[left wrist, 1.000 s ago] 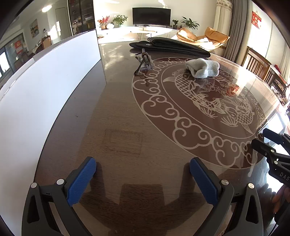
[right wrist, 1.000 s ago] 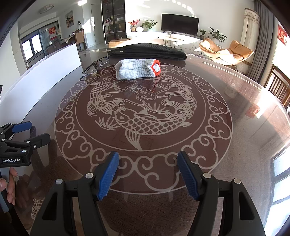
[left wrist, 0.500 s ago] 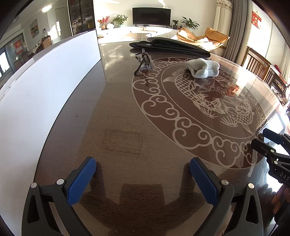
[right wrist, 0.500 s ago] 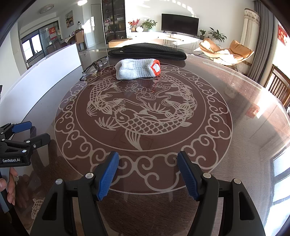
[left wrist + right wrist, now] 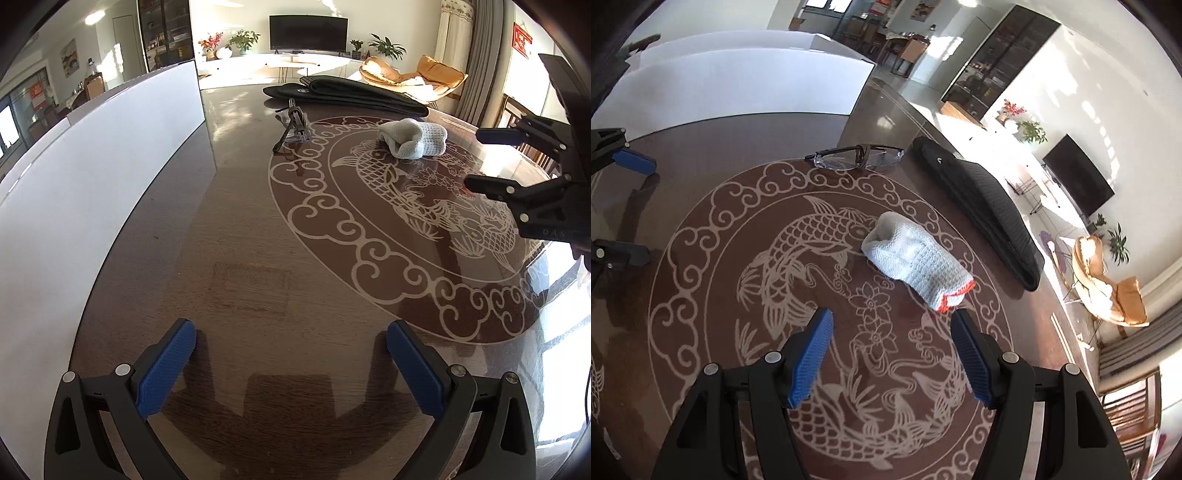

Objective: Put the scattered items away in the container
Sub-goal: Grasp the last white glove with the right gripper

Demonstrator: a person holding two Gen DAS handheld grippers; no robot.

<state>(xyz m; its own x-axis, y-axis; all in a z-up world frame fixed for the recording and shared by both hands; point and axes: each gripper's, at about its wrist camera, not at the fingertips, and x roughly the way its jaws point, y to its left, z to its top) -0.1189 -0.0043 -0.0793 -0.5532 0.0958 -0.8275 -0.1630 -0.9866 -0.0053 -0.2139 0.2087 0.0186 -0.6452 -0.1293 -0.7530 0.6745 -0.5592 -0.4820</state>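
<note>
Your right gripper (image 5: 892,356) has swung in over the carp medallion and rolled hard since a second ago, so the room looks tilted in its camera; your left gripper (image 5: 290,365) hasn't budged. Right fingers are spread wide and just easing inward, nothing between them. Left fingers are wide apart too, empty, hovering over bare table (image 5: 240,229).

Container-wise, the white box (image 5: 92,177) sits along the left edge of the table; you can't see inside it from either camera.

Count: one rolled white knit glove with an orange cuff (image 5: 918,260) on the medallion just ahead of your right fingers, one pair of glasses (image 5: 858,157) beyond it nearer the box, one long black pouch (image 5: 982,210) behind both. Nothing sits between your right gripper and the glove.
</note>
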